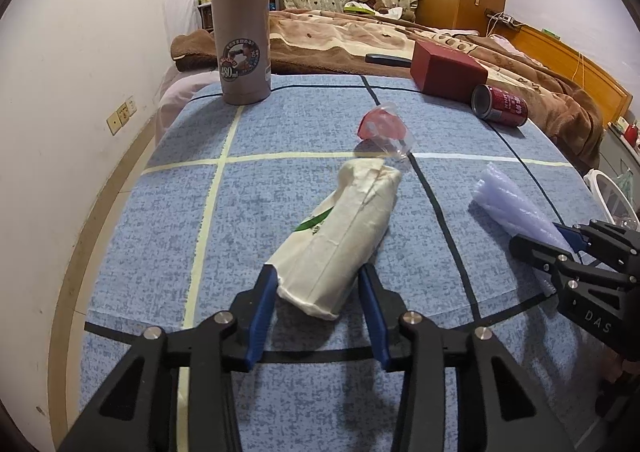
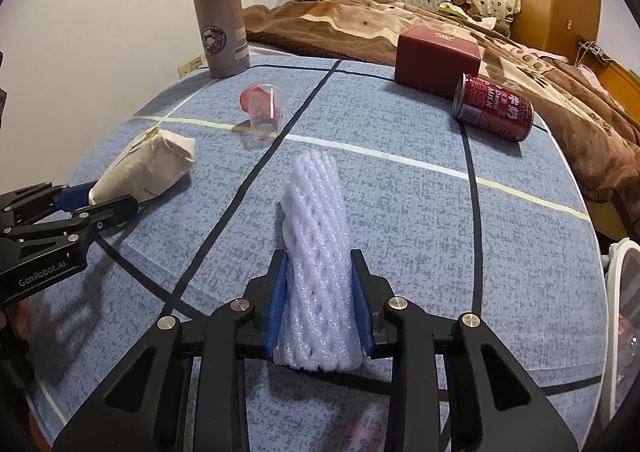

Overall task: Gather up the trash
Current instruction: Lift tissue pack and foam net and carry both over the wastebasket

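Note:
A cream tissue pack point(image 1: 340, 236) lies on the blue table point(image 1: 200, 211). My left gripper point(image 1: 320, 292) has its blue pads on either side of the pack's near end, touching it; it also shows in the right wrist view point(image 2: 100, 199) next to the pack point(image 2: 148, 167). My right gripper point(image 2: 320, 288) is shut on a white foam net sleeve point(image 2: 316, 252), which also shows in the left wrist view point(image 1: 512, 203). A clear plastic cup with a red lid point(image 2: 262, 105) and a red drink can point(image 2: 494, 107) lie further back.
A brown thermos point(image 2: 218, 11) stands at the table's far left. A dark red box point(image 2: 436, 55) sits at the far edge beside the can. A bed with a brown blanket point(image 2: 400, 19) lies beyond. A white bin rim point(image 2: 624, 292) is at the right.

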`<control>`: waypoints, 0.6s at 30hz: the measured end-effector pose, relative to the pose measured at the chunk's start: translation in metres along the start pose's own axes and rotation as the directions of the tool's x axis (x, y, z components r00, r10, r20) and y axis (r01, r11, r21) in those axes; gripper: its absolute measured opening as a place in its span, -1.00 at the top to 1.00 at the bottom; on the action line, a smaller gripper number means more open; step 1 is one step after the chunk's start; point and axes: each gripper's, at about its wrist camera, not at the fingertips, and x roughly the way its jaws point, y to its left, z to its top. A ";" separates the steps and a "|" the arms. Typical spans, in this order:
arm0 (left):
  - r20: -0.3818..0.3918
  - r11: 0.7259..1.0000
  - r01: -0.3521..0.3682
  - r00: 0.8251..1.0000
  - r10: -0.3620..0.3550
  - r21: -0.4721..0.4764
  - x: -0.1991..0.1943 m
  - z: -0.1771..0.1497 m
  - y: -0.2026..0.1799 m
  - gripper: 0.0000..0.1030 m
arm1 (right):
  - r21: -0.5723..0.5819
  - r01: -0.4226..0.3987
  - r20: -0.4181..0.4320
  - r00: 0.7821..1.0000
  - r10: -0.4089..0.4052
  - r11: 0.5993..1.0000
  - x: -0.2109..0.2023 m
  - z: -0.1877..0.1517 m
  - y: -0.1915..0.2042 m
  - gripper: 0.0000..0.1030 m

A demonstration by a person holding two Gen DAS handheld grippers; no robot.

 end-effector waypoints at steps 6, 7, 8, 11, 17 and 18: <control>0.000 1.000 -0.001 1.000 0.001 0.015 -0.002 -0.002 -0.006 0.44 | -0.005 -0.001 0.014 1.000 0.002 1.000 -0.003 -0.001 0.000 0.42; 0.000 1.000 0.006 1.000 -0.006 0.011 -0.003 -0.003 -0.007 0.45 | -0.003 -0.003 0.016 1.000 0.003 1.000 -0.004 -0.002 0.000 0.42; -0.002 1.000 0.011 1.000 -0.011 0.009 -0.003 -0.003 -0.007 0.46 | -0.001 -0.004 0.017 1.000 0.004 1.000 -0.004 -0.002 0.000 0.43; 0.000 1.000 0.019 1.000 -0.019 0.004 -0.006 -0.005 -0.009 0.46 | 0.007 -0.005 0.026 1.000 0.004 1.000 -0.006 -0.002 -0.003 0.43; 0.017 0.999 0.043 0.999 -0.042 -0.011 -0.015 -0.004 -0.015 0.46 | 0.025 -0.016 0.040 0.999 0.015 1.000 -0.011 -0.002 -0.009 0.44; 0.021 0.999 0.044 0.999 -0.044 -0.009 -0.017 -0.004 -0.017 0.46 | 0.028 -0.016 0.044 0.999 0.015 0.999 -0.012 -0.002 -0.010 0.44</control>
